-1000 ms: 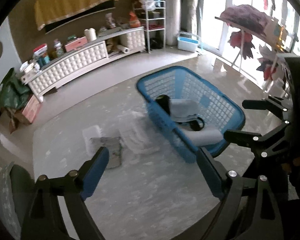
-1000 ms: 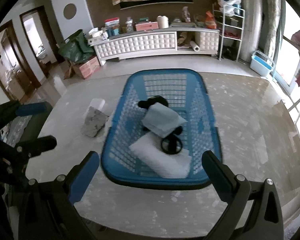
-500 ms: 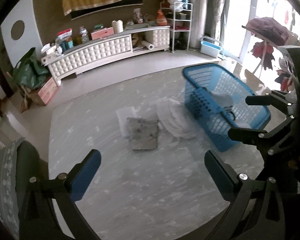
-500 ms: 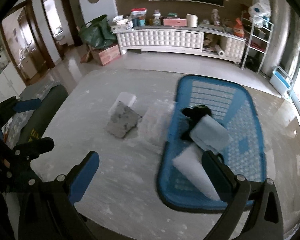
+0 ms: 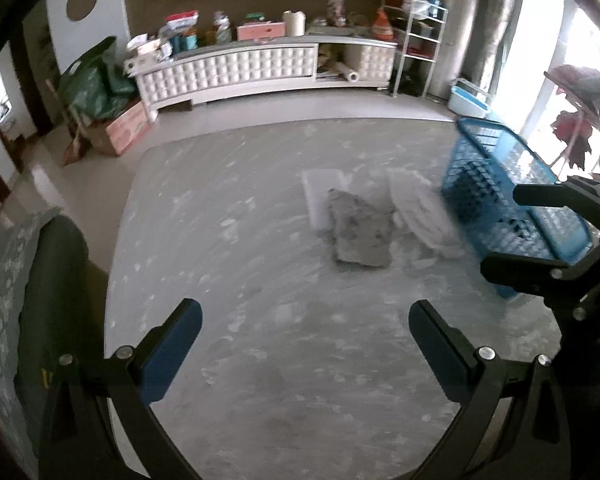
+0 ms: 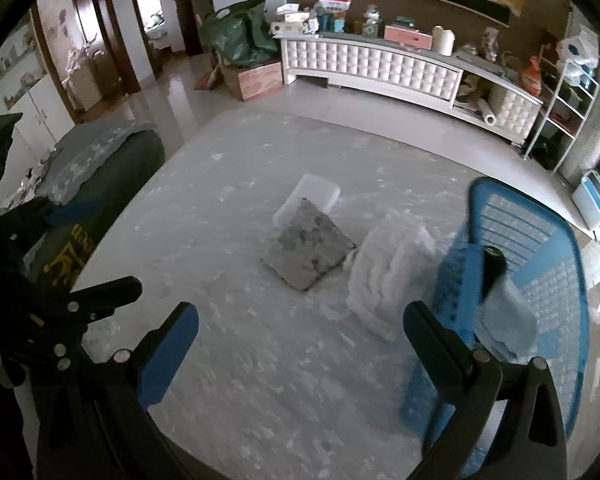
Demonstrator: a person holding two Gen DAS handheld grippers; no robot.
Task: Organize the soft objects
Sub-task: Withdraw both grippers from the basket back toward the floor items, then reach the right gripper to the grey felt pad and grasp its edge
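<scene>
In your left wrist view, your left tool [image 5: 305, 330] hangs over bare gray rug [image 5: 260, 360] with its jaws spread as wide as they go; they have just finished opening, and nothing sits between them. Ahead on the rug lies a gray folded cloth [image 5: 360, 232], partly overlapping a flat white piece [image 5: 320, 188] behind it. Just right of the gray cloth is a white fluffy stack [image 5: 418, 208], blurred, and beside that stands the blue basket [image 5: 496, 188] at the right edge. Your right tool [image 5: 548, 232] crosses in front of the basket's near end.

In your right wrist view, your right tool [image 6: 300, 336] is also spread wide and holds nothing. The gray folded cloth [image 6: 310, 250] lies ahead between the fingers' line, with the flat white piece [image 6: 318, 192] under its far corner. The white fluffy stack [image 6: 388, 268] sits between the cloth and the blue basket [image 6: 540, 264]. Inside the basket you can see a pale blue cloth [image 6: 508, 320] and a black item [image 6: 494, 268] against the near wall. Your left tool [image 6: 96, 256] shows at the left edge, beside a dark cushion [image 6: 112, 184].
</scene>
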